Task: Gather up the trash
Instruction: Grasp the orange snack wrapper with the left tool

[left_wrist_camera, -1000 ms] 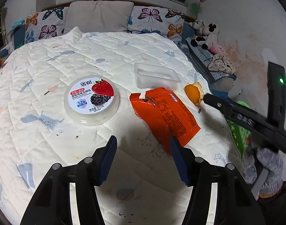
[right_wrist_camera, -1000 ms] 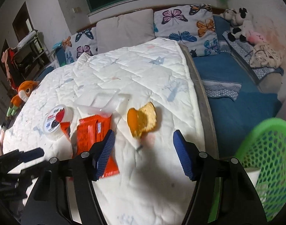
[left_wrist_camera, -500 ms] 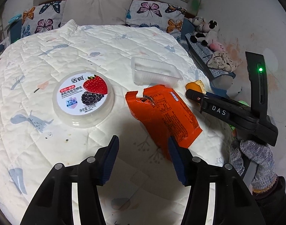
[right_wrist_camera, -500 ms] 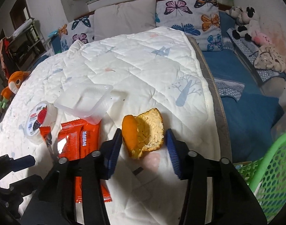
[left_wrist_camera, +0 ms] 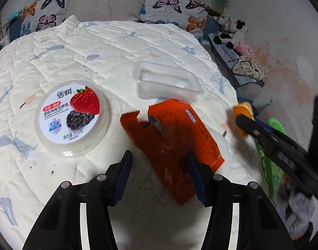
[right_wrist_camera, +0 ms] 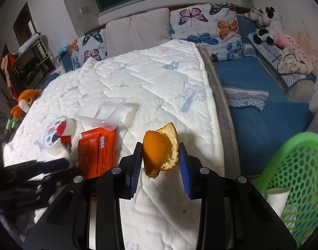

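Right gripper [right_wrist_camera: 160,162]: both pads pressed against the flanks of a piece of bread [right_wrist_camera: 160,152], orange crust turned left, torn crumb right. Long axis runs roughly near-to-far between the fingers. Bread looks raised clear of the bed quilt [right_wrist_camera: 150,79]; contact cannot be confirmed.

Left gripper [left_wrist_camera: 160,174]: jaws wide apart, nothing held, low over the quilt, straddling the near end of the orange wrapper [left_wrist_camera: 171,139]. Wrapper lies flat, torn end far-left, long axis slanting toward near-right.

Left of the wrapper: round yogurt tub [left_wrist_camera: 72,117], label up.

Just beyond the wrapper: clear plastic tray [left_wrist_camera: 167,81], long axis left-right, its near edge touching or overlapping the wrapper's far edge.

Near right, off the bed: green mesh basket [right_wrist_camera: 300,166] containing a white paper cup [right_wrist_camera: 276,198].

Far end: butterfly pillows [right_wrist_camera: 202,24].
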The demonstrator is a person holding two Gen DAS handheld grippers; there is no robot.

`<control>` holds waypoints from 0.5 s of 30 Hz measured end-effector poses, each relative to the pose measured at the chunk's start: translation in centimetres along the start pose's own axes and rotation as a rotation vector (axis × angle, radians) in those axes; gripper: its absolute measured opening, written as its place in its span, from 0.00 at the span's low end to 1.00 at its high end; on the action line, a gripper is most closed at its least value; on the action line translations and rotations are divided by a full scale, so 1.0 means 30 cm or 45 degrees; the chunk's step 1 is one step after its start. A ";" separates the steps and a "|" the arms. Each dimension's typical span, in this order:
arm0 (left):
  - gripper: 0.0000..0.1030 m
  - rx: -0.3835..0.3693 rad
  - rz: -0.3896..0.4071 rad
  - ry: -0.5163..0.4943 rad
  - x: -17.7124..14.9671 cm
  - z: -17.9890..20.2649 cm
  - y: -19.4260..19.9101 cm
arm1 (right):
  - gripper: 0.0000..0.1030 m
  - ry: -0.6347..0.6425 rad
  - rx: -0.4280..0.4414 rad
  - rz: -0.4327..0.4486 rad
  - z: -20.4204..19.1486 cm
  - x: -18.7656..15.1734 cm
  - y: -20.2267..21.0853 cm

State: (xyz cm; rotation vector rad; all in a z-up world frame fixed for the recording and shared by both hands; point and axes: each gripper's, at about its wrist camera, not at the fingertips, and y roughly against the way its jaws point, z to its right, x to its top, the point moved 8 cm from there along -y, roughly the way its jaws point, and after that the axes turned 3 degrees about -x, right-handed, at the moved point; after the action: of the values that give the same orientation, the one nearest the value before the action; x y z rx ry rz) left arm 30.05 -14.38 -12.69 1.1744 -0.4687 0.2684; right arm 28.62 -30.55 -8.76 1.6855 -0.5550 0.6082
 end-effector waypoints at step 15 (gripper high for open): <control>0.09 0.025 0.021 0.068 0.014 -0.019 -0.003 | 0.34 -0.065 0.042 0.087 0.017 -0.057 0.155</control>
State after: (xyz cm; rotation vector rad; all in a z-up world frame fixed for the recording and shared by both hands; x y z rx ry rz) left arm 30.60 -13.89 -12.74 1.1801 -0.4301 0.3183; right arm 24.35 -31.86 -6.56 1.7230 -0.6444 0.6274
